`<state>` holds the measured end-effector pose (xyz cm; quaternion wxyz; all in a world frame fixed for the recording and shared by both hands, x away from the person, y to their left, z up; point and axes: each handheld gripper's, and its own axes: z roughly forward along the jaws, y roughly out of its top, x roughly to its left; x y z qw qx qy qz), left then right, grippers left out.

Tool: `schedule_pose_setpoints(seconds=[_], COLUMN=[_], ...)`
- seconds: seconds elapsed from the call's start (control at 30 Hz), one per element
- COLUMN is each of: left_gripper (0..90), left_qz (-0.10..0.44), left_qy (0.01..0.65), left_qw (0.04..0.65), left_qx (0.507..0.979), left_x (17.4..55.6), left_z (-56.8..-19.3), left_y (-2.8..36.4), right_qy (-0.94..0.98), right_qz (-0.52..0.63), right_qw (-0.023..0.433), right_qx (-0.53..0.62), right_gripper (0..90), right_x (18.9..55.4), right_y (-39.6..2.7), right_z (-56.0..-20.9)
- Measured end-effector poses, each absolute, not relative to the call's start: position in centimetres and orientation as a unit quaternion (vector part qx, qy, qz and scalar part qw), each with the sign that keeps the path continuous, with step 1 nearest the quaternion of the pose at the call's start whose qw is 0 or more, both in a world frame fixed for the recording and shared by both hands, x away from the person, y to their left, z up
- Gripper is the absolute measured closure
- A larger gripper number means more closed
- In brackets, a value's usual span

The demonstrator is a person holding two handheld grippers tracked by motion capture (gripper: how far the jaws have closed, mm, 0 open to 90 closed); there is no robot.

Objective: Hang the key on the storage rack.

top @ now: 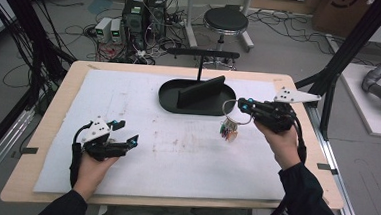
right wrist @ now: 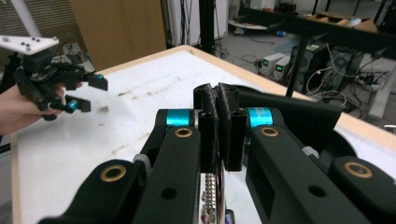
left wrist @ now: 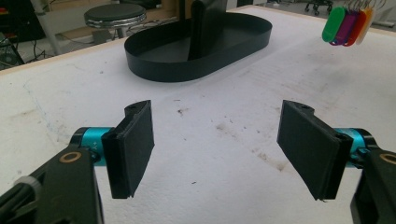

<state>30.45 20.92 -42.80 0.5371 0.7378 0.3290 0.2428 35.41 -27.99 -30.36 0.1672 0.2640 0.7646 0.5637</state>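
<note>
Your right gripper (top: 242, 106) is clamped on the key ring (top: 232, 110), its coloured tags (top: 228, 131) dangling above the tabletop (top: 175, 156) just beside the black tray (top: 169, 98). Keep the squeeze firm and carry it level over the tray's rim. Your left gripper (top: 124, 133) rests wide and empty.

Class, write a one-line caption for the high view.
Right gripper lifts a key ring beside the black tray.

Matt black plastic tray (top: 169, 100), metal ring (top: 230, 111)
</note>
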Motion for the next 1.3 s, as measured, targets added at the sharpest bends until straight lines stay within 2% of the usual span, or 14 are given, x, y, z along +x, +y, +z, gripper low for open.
schedule_pose_setpoints(seconds=[0.57,1.3], left_gripper=[27.2,27.3], left_qz=[0.246,0.250], left_qy=[0.333,0.344], left_qw=[0.537,0.532], left_qx=[0.735,0.732], left_x=[30.2,29.9], left_z=[-42.9,-43.2], left_y=[21.4,22.2], right_qy=[0.752,0.744], right_qz=[0.572,0.563], right_qw=[0.211,0.237], right_qx=[0.250,0.270], right_gripper=[87.7,87.7], right_x=[38.7,43.0], right_y=[-27.6,-26.8], right_z=[-27.6,-27.5])
